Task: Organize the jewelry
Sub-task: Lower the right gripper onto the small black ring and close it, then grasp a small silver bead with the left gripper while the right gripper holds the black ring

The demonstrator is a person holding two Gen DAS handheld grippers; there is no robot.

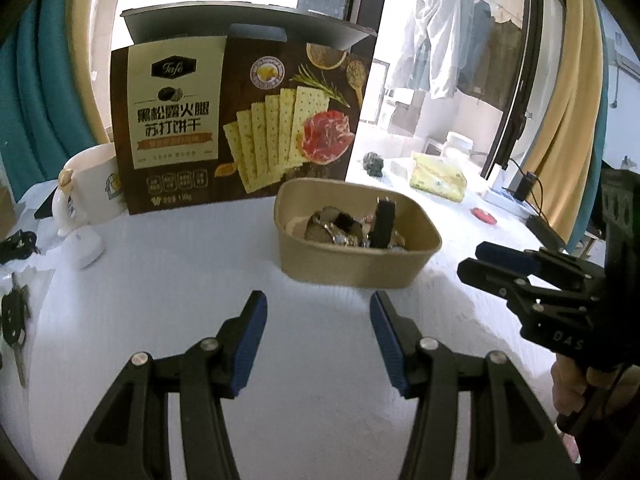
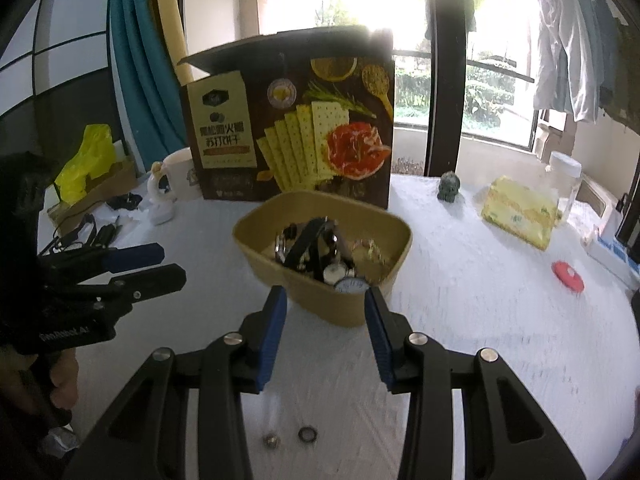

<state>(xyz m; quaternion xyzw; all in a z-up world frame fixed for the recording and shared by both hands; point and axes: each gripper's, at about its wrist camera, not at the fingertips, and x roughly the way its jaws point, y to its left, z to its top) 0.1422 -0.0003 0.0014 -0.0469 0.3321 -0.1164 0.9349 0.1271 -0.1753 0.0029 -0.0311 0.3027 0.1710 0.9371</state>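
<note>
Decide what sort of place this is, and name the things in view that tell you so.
Probably a lived-in home room, not a workshop: shirts hanging to dry by the window, a white ceramic mug beside a brown cracker box, and teal curtains behind the white-covered table.

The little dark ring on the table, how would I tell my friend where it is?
Find the big cracker box, then the tan bowl of watches before it. Nearer still, under the open right claw, two tiny rings lie on the white table. Yours is the dark ring, right of the silvery ring.
</note>
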